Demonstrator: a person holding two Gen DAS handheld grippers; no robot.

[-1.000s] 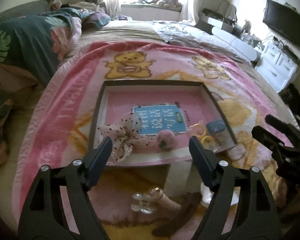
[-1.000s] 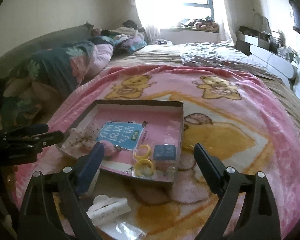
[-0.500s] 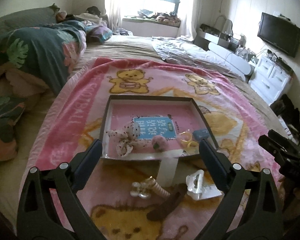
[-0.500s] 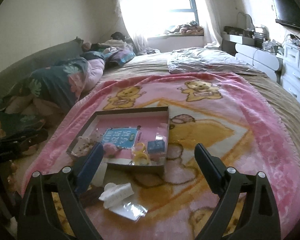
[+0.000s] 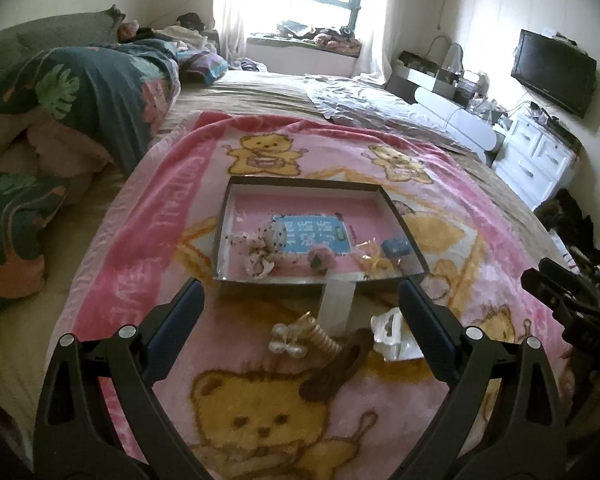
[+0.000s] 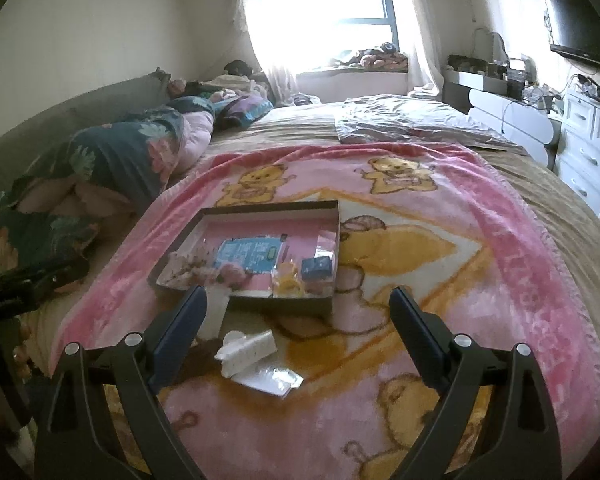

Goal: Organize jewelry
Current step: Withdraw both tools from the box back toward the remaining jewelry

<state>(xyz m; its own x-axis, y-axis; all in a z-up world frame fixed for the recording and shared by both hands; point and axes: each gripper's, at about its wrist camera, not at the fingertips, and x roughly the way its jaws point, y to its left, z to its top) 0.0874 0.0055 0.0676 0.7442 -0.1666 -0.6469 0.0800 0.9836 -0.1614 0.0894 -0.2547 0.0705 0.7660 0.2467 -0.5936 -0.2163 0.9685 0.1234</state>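
Note:
A shallow dark-rimmed box (image 5: 304, 183) lies on a pink bear blanket (image 5: 156, 240). Inside it are a dotted bow (image 5: 260, 252), a pink flower piece (image 5: 320, 258), yellow rings (image 5: 374, 258) and a small blue box (image 5: 396, 246). In front of the box lie a pearl bow clip (image 5: 294, 340), a brown hair clip (image 5: 338, 366) and a white claw clip (image 5: 386, 326). My left gripper (image 5: 300, 292) hangs open and empty above these loose pieces. My right gripper (image 6: 298, 300) is open and empty too, over the white claw clip (image 6: 246, 348) and near the box (image 6: 268, 209).
A clear plastic bag (image 6: 274, 378) lies under the claw clip. A rumpled leaf-print duvet (image 5: 80, 96) is heaped at the left of the bed. White drawers (image 5: 540, 160) and a wall TV (image 5: 552, 72) stand at the right. The right gripper's body (image 5: 568, 304) shows at the left view's edge.
Both grippers have pulled back and up from the box, so it looks smaller and more blanket shows. The left jaws have spread a little wider.

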